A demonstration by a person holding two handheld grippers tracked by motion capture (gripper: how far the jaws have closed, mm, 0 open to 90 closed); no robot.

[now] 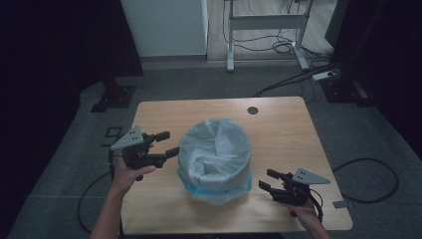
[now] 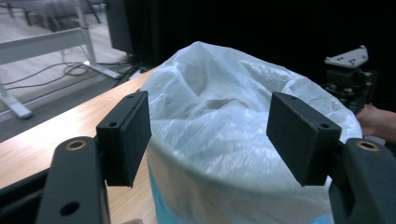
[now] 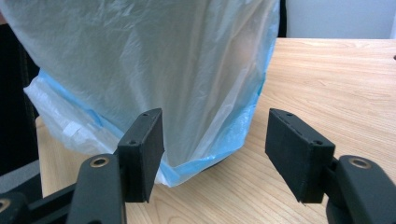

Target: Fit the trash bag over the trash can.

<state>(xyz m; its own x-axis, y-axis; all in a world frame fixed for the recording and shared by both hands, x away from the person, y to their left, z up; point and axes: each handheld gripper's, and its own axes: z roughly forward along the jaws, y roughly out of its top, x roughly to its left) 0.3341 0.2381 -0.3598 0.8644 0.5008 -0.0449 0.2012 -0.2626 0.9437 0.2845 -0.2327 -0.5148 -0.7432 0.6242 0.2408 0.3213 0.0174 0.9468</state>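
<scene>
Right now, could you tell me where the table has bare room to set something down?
The far strip of the table, between the bin and the small round hole, lies bare, as does the far right corner. It is crowded beside the bin, where the left gripper and right gripper hover open.

Bin (image 1: 234, 169) hidden under bag (image 1: 215, 149)
</scene>
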